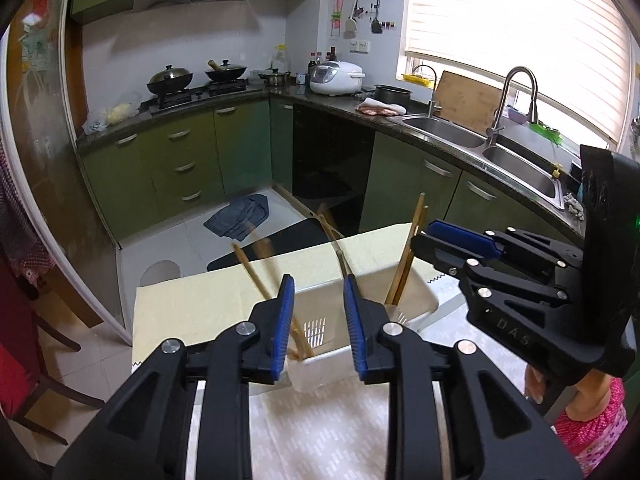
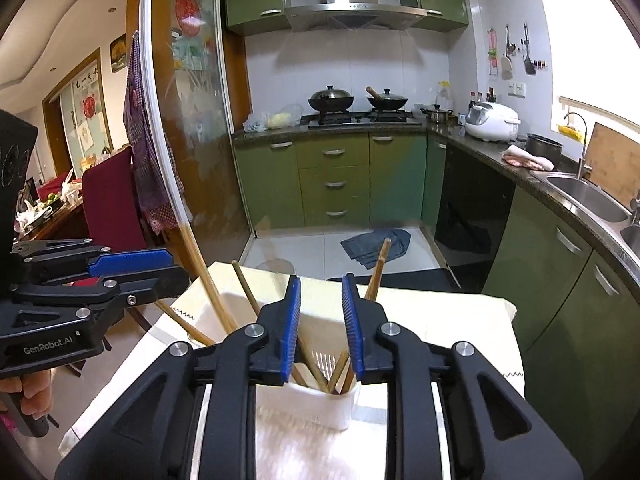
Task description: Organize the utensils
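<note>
A white slotted utensil holder (image 1: 320, 372) (image 2: 308, 404) stands on the cloth-covered table (image 1: 192, 308) (image 2: 460, 320). Several wooden chopsticks (image 1: 406, 264) (image 2: 210, 284) lean upright in it, fanned to both sides; one at the left (image 1: 256, 276) looks blurred. My left gripper (image 1: 318, 280) hovers just above the holder's near rim, open, with nothing pressed between its blue pads. My right gripper (image 2: 321, 280) hangs over the holder from the other side, also open, and chopsticks show beyond its gap. Each gripper appears side-on in the other's view (image 1: 424, 238) (image 2: 178, 266).
A white patterned mat (image 1: 320, 436) lies under the holder. Beyond the table's far edge are a dark floor mat (image 1: 280, 244), a grey cloth (image 2: 376, 246) on the floor and green cabinets (image 2: 334, 184). The sink counter (image 1: 500, 160) runs on the right; red chairs (image 2: 108, 204) stand at left.
</note>
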`<state>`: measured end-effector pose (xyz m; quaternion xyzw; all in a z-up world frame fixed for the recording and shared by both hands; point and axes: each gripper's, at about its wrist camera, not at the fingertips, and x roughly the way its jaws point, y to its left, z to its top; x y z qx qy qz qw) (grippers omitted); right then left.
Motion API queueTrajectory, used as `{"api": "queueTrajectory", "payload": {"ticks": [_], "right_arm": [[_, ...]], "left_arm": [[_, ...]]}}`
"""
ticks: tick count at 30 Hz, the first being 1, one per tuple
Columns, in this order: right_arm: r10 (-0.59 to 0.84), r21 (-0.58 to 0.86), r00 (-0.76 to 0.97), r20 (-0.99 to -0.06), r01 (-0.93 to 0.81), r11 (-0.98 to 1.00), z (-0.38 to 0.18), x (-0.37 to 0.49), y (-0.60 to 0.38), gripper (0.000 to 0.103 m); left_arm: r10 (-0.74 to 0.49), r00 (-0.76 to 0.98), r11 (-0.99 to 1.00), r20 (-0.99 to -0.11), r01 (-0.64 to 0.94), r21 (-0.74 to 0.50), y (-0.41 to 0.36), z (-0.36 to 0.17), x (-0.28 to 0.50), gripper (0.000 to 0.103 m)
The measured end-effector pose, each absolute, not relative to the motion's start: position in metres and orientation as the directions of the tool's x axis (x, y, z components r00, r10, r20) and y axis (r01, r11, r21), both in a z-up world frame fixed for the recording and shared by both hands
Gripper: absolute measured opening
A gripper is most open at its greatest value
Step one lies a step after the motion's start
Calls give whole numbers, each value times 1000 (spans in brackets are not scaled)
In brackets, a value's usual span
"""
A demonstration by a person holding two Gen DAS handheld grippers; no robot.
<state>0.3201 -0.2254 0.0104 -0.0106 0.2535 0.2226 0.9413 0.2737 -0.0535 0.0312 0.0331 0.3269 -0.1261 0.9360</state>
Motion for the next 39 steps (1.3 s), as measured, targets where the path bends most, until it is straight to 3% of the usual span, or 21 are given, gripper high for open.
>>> {"api": "queueTrajectory", "payload": {"ticks": [3,6,7,10,15,21,23,26,39], "right_arm": [[417,100,779,-468,-423,901,10,300,-231,25],[409,88,798,-443,-416,905,12,269,-243,46],[407,84,804,-433,-414,906,13,261,-247,49],[405,83,818,-409,-408,909,17,227,-264,64],[385,85,844,-372,-382,920,18,167,-299,83],[349,63,862,-367,-352,934,-5,91,-331,93],[348,66,859,-376,-351,934,-15,70,-339,98],[347,59,856,-383,-353,934,-25,45,-345,98],[353,36,860,-369,-366,930,-25,-9,-337,98]], "left_arm": [[-232,762,964,-604,263,-38,-49,34,258,26],[-259,781,960,-568,272,-65,-41,41,233,44],[-262,792,960,-552,272,-64,-41,45,224,47],[-244,834,964,-494,262,-33,-36,59,194,47],[-219,877,973,-429,229,-28,-23,65,135,58],[-174,887,984,-427,173,-42,-4,38,74,62],[-155,892,987,-424,158,-28,-2,29,55,72],[-133,909,991,-396,129,-36,1,23,30,80],[-105,927,994,-361,97,-42,2,13,-14,93]]}}
